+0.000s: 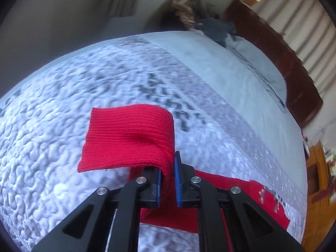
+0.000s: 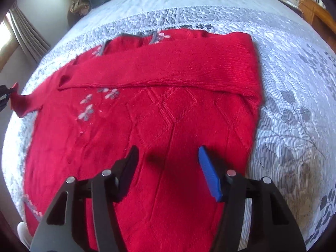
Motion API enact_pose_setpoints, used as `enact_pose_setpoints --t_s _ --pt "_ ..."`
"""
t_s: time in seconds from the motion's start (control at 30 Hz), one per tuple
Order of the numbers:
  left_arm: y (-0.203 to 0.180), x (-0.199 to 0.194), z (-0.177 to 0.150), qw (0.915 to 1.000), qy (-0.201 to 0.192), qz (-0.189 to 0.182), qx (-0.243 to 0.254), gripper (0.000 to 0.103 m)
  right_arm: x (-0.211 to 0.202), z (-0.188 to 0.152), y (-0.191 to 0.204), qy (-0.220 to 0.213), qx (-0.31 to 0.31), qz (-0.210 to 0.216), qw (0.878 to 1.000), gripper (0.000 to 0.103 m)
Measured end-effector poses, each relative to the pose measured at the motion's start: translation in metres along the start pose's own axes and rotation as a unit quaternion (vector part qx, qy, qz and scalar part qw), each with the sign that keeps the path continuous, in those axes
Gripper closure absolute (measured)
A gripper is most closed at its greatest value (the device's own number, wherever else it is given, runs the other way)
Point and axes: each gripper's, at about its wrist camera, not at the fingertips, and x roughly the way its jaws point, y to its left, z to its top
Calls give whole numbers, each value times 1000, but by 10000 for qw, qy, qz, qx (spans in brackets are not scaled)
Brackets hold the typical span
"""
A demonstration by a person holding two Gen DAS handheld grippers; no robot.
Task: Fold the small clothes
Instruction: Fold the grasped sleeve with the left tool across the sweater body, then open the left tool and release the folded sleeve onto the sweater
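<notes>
A red knit sweater (image 2: 159, 96) with grey flower motifs lies spread on the bed, one sleeve folded across its upper part. My left gripper (image 1: 168, 168) is shut on the ribbed cuff of the other sleeve (image 1: 128, 138) and holds it lifted above the quilt; the sweater body (image 1: 241, 201) shows beneath. In the right wrist view the left gripper (image 2: 5, 96) appears at the far left edge with the sleeve end (image 2: 23, 103). My right gripper (image 2: 168, 163) is open and empty, hovering over the sweater's lower middle.
The bed has a white-grey quilted cover (image 2: 294, 105) with leaf patterns. Pillows and dark clothes (image 1: 218, 29) lie at the head by a wooden headboard (image 1: 279, 56). A wooden cabinet (image 1: 317, 176) stands beside the bed. Curtains (image 2: 23, 33) hang at the left.
</notes>
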Motion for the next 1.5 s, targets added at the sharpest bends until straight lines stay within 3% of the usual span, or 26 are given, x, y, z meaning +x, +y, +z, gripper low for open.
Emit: enact_pose_setpoints --t_s 0.3,0.57,0.83,1.03,1.27,1.37,1.43,1.5 --pt "-128 6 -42 9922 295 -786 919 93 -27 -7 -12 -61 -101 15 9999 45" --pt "-230 31 -107 9770 708 -1201 1616 93 -35 -15 -22 -173 -7 114 9998 45" --pt "-308 54 -172 9618 1153 -1546 1944 93 -36 -23 -26 -236 -52 289 9993 45" --pt "-348 73 -214 9555 1319 -1560 2129 93 -37 -23 -39 -244 117 347 9990 45" --pt "-365 104 -247 9514 1586 -1294 2303 93 -36 -23 -48 -245 207 378 9988 45" --pt "-364 117 -262 9434 1918 -1238 2405 91 -35 -24 -51 -220 245 394 9987 45" --pt "-362 116 -268 9376 2139 -1337 2395 88 -33 -24 -52 -213 236 365 9988 45" --pt "-359 106 -268 9319 2249 -1541 2393 68 -32 -24 -52 -184 226 346 9990 45"
